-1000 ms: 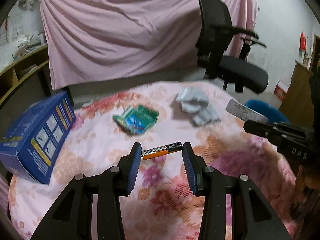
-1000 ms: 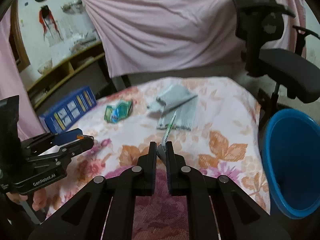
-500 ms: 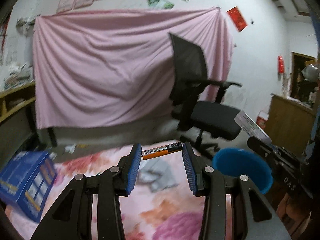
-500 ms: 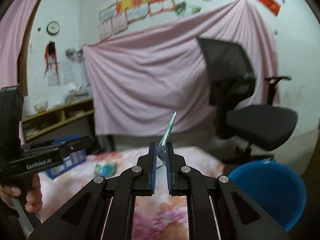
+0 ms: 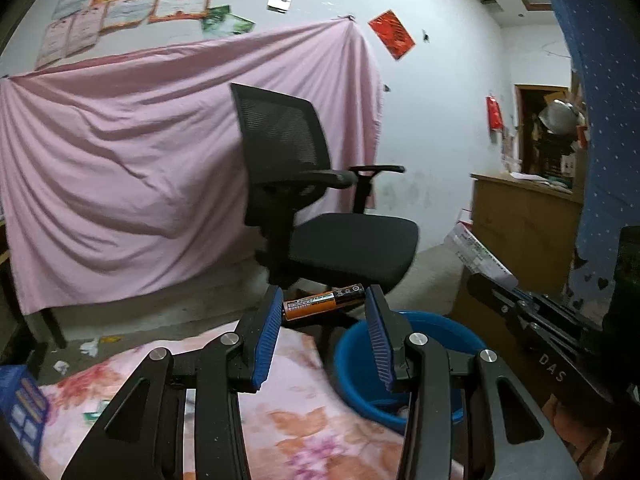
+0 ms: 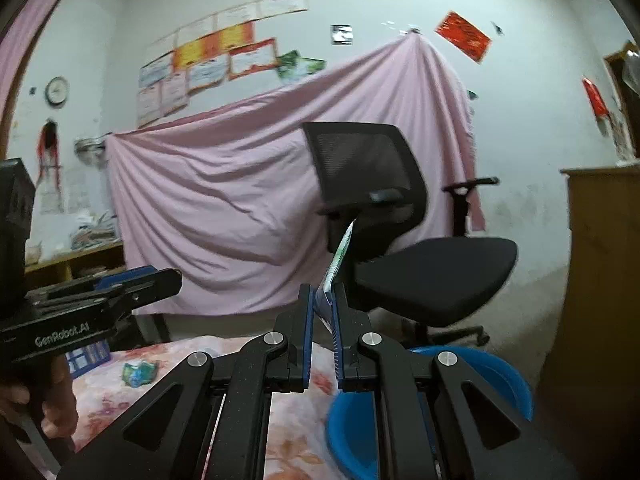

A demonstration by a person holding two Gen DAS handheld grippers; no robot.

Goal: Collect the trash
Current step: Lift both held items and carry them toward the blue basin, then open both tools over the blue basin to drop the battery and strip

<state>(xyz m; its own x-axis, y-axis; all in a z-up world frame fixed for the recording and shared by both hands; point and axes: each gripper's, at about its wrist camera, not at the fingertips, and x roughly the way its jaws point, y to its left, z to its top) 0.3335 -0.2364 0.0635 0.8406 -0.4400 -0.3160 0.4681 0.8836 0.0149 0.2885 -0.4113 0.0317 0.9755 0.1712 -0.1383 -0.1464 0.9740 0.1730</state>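
My left gripper (image 5: 325, 301) is shut on an orange and black battery (image 5: 324, 299), held crosswise between its blue pads, in the air above the near rim of the blue bin (image 5: 424, 332). My right gripper (image 6: 322, 300) is shut on a thin white and green card (image 6: 339, 256) that sticks up from its pads; the card also shows in the left wrist view (image 5: 478, 255). The blue bin (image 6: 496, 372) lies just below and right of the right gripper. A green wrapper (image 6: 139, 372) lies on the floral table (image 6: 120, 396).
A black office chair (image 5: 320, 216) stands behind the bin before a pink sheet (image 5: 120, 168). A wooden cabinet (image 5: 524, 224) is at the right. A blue box (image 5: 18, 404) sits at the table's left edge. Shelves (image 6: 72, 256) stand at the left.
Both grippers have lifted off the table and swung right toward the blue bin, each keeping its item. The table's trash has dropped out of the left view.
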